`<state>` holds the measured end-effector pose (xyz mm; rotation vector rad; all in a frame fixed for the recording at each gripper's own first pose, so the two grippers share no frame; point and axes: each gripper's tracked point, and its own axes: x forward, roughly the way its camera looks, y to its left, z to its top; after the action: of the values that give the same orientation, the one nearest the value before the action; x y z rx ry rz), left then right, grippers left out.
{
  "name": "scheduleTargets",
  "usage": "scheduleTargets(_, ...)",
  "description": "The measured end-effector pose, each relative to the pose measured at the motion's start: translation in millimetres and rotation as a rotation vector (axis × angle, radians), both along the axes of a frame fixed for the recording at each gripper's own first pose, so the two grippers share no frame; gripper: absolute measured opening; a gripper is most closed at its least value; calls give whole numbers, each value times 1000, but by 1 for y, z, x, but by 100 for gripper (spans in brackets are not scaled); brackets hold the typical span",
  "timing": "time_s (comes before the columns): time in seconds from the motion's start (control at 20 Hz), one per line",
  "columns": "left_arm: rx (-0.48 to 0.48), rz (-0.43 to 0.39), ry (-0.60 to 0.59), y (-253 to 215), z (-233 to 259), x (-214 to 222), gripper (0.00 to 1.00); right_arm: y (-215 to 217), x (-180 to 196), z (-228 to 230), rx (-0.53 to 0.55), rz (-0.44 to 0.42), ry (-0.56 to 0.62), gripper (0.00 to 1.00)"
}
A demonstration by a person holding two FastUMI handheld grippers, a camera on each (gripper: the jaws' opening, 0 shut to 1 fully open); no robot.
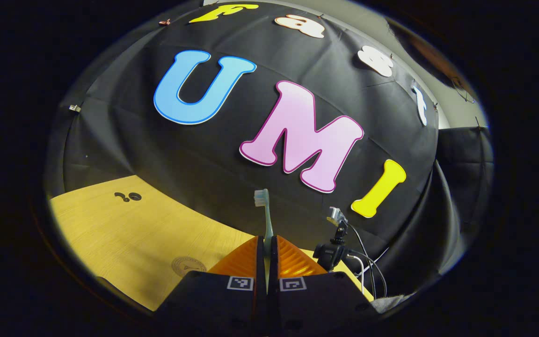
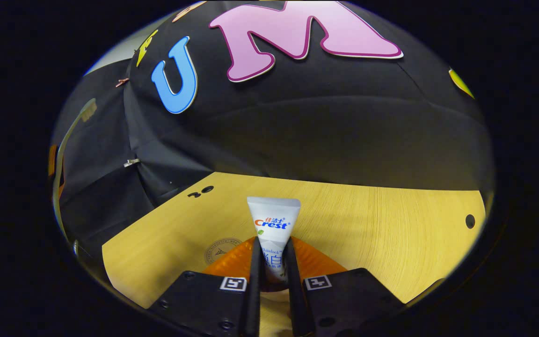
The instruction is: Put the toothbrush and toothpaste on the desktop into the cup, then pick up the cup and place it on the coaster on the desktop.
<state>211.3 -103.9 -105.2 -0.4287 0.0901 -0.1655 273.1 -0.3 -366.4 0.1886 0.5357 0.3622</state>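
With the left gripper (image 1: pixel 266 262) clamped on the toothbrush (image 1: pixel 265 215) and the right gripper (image 2: pixel 273 267) pinching the toothpaste tube (image 2: pixel 273 224), each should probably be lowered upright into the cup without tilting.

Upright toothbrush (image 1: pixel 265 215), upright white toothpaste (image 2: pixel 273 224)

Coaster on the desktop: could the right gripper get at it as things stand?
Probably not yet: the right gripper is shut on the toothpaste, though the coaster lies unobstructed just beyond its fingers.
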Motion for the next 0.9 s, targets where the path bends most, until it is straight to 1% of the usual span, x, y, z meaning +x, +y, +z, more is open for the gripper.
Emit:
scheduleTargets(0.1,7,-2,-21,-4,5,6,6,-5,-4,11,49,-25,11,40)
scheduleTargets(0.15,7,0,-33,-6,7,11,6,-9,-7,19,83,-42,16,50)
scheduleTargets(0.2,3,2,-48,-9,9,16,6,-15,-9,26,124,-62,25,43)
scheduleTargets(0.25,-1,11,-61,-9,11,22,1,-22,-14,32,168,-80,36,52)
scheduleTargets(0.3,-8,21,-72,-10,12,27,6,-30,-17,39,209,-108,41,61)
scheduleTargets(0.35,-13,38,-80,-10,11,34,6,-40,-20,47,250,-138,45,63)
scheduleTargets(0.4,-19,56,-87,-9,9,42,1,-50,-23,51,283,-169,50,63)
scheduleTargets(0.45,-23,77,-94,-7,8,48,6,-59,-27,54,309,-194,58,64)
scheduleTargets(0.6,-21,141,-114,-1,-4,75,6,-84,-48,59,347,-244,71,64)
scheduleTargets(0.8,1,195,-102,0,-38,110,6,-101,-74,63,359,-265,81,64)
scheduleTargets(0.9,-17,204,-97,-2,-56,125,6,-105,-86,60,365,-267,91,64)
